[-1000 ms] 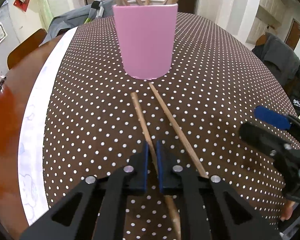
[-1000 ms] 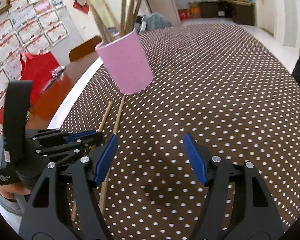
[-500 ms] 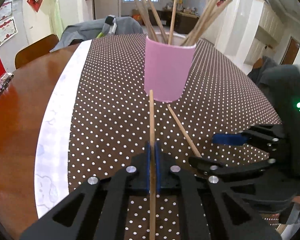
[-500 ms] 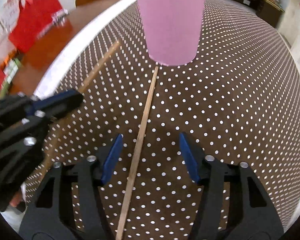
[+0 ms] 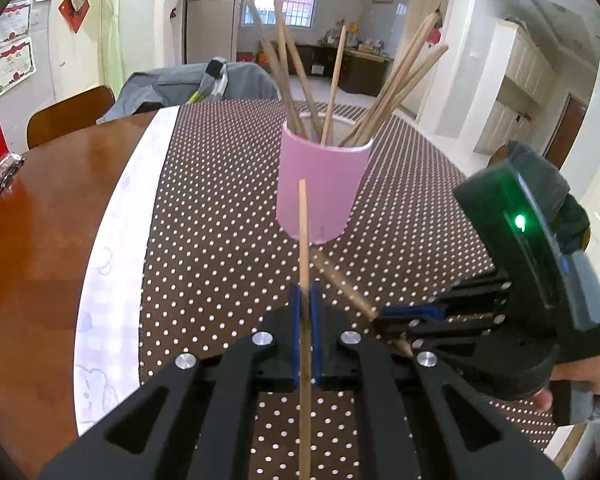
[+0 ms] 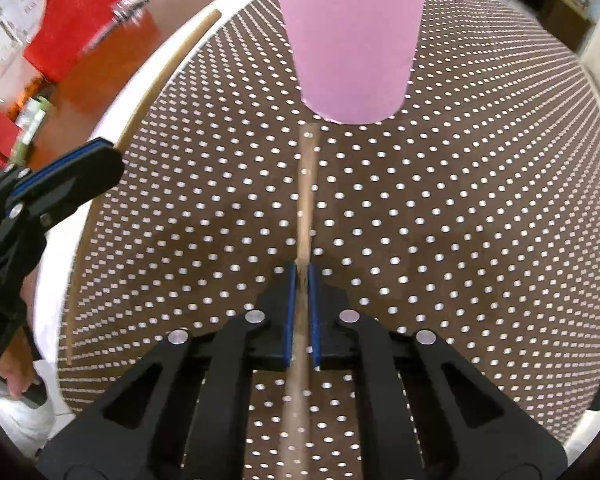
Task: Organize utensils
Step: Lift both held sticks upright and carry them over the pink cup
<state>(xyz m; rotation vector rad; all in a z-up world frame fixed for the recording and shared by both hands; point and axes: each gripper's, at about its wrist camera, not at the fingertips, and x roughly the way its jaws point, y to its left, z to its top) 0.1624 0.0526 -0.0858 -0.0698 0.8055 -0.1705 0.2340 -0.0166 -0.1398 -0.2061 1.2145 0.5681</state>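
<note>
My left gripper (image 5: 305,300): blue pads pinched together, fingers pointing forward. My right gripper (image 6: 302,280): pads likewise pinched, angled in just beside the left, hand on its handle.

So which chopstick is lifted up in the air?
The one clamped in the left gripper: that chopstick is raised, tip pointing at the pink cup. The right gripper's chopstick lies low along the dotted tablecloth.

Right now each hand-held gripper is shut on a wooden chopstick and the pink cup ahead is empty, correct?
Not quite: the pink cup is not empty. The left wrist view shows several wooden chopsticks standing in it. The rest holds: the left hand-held gripper is shut on one chopstick, and the right hand-held gripper is shut on another chopstick.
</note>
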